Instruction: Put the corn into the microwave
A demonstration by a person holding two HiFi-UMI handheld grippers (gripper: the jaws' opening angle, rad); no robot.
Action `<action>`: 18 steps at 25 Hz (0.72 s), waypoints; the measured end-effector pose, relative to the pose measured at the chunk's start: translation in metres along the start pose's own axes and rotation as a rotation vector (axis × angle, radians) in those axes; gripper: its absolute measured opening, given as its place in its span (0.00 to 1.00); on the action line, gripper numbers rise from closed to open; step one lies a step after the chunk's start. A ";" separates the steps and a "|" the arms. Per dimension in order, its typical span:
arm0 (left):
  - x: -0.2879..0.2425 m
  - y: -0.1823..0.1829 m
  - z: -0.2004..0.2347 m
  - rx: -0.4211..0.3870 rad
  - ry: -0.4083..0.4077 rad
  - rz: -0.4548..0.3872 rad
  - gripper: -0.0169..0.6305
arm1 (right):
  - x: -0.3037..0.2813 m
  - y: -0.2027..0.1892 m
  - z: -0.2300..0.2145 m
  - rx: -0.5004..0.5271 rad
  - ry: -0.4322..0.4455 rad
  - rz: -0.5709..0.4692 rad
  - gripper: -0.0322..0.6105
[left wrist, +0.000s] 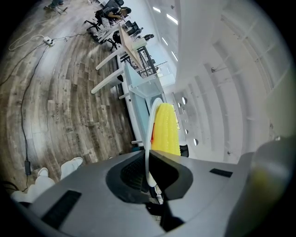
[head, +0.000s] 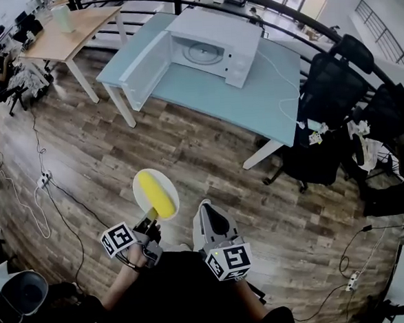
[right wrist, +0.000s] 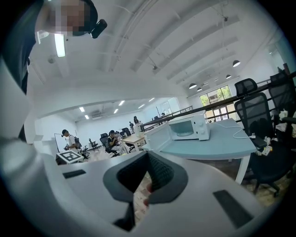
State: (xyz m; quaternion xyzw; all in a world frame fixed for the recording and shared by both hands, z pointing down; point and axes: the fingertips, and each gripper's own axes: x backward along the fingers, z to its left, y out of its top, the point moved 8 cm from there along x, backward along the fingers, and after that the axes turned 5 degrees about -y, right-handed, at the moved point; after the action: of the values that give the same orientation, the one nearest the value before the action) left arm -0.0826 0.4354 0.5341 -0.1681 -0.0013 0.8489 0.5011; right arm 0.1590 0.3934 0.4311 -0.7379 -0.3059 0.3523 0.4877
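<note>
Head view: knobbly corn [head: 157, 193] on round white plate [head: 141, 186] within clenched left jaws; right jaws together.

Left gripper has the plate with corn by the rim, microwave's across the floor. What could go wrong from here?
1. The left gripper pinches the plate only at its near rim. The plate may sag or slip, and the loose corn could roll off.
2. The door of the microwave stands open toward the table's front edge, so the plate could clip it going in.
3. The right gripper is shut and empty, giving no support underneath.
</note>
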 end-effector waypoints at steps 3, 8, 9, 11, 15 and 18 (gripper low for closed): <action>-0.014 0.007 -0.003 0.005 0.004 -0.002 0.05 | -0.012 0.005 -0.010 -0.002 -0.003 0.002 0.06; -0.038 0.019 -0.012 0.000 0.000 -0.006 0.05 | -0.035 0.019 -0.026 0.005 0.004 0.003 0.06; -0.044 0.022 -0.015 0.000 -0.002 -0.007 0.05 | -0.039 0.022 -0.030 0.006 0.006 0.004 0.06; -0.055 0.025 -0.020 0.000 -0.002 -0.009 0.05 | -0.046 0.026 -0.037 0.003 0.008 0.009 0.06; -0.075 0.032 -0.027 0.007 0.007 -0.014 0.05 | -0.059 0.034 -0.051 -0.001 0.011 0.016 0.06; -0.090 0.036 -0.031 0.017 0.011 -0.024 0.05 | -0.070 0.040 -0.065 -0.002 0.014 0.017 0.06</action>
State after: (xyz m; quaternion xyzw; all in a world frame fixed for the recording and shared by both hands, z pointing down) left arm -0.0642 0.3357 0.5244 -0.1685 0.0067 0.8419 0.5126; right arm 0.1765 0.2915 0.4268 -0.7435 -0.2965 0.3507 0.4861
